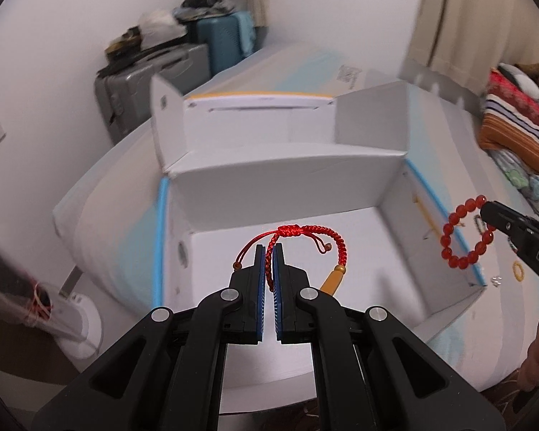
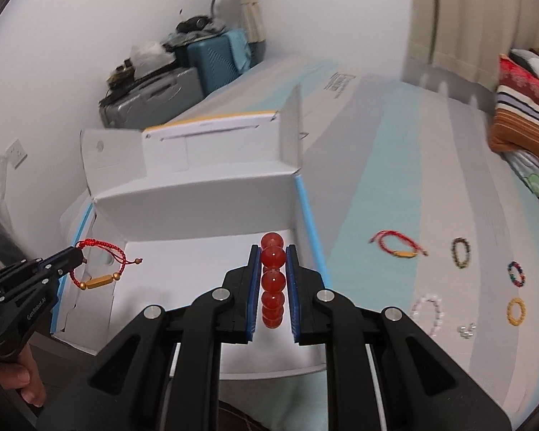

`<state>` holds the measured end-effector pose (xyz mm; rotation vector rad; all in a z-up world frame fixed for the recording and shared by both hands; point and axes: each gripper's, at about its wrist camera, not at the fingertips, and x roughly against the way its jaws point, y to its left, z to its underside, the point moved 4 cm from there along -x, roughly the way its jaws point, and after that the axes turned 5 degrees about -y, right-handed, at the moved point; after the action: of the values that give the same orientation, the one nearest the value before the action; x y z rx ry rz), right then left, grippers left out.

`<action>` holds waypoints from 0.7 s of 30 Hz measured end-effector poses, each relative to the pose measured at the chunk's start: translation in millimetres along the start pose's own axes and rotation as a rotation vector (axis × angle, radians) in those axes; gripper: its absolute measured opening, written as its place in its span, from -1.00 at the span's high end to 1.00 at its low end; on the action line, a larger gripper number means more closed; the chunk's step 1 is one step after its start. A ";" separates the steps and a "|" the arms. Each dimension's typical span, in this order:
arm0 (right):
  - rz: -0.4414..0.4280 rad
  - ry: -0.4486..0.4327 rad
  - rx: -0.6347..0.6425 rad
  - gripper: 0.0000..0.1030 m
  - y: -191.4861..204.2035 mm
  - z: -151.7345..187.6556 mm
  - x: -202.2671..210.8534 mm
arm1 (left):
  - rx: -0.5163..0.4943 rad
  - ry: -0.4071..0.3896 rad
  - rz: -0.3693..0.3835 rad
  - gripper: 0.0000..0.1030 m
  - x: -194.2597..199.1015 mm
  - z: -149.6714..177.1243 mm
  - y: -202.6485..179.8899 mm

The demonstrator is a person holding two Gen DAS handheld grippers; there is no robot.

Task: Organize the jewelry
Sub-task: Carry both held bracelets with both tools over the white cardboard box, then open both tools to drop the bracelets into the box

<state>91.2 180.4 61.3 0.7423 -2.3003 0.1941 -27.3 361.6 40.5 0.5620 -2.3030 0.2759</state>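
My left gripper (image 1: 269, 251) is shut on a red braided cord bracelet (image 1: 302, 231) with a gold tube bead and holds it above the open white cardboard box (image 1: 287, 176). It also shows in the right wrist view (image 2: 77, 251), with the cord bracelet (image 2: 100, 276) hanging over the box's left side. My right gripper (image 2: 273, 251) is shut on a red bead bracelet (image 2: 272, 280) and holds it over the box (image 2: 197, 190) near its right wall. In the left wrist view the right gripper (image 1: 488, 212) holds the bead bracelet (image 1: 465, 233) at the box's right edge.
On the striped bed cover right of the box lie another red cord bracelet (image 2: 397, 246), a dark bead bracelet (image 2: 461, 252), a multicoloured one (image 2: 516, 274), a yellow one (image 2: 515, 311), a white one (image 2: 428, 310) and small clear pieces (image 2: 466, 331). Suitcases (image 2: 183, 79) stand by the wall.
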 end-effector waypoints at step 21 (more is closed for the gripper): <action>-0.008 0.185 0.043 0.75 38.9 48.8 -73.1 | 0.036 0.153 -0.042 0.88 -49.6 44.4 20.0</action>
<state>84.1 229.6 -21.0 0.7236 -2.1236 0.2967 -32.6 379.0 -26.6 0.5864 -2.1401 0.3292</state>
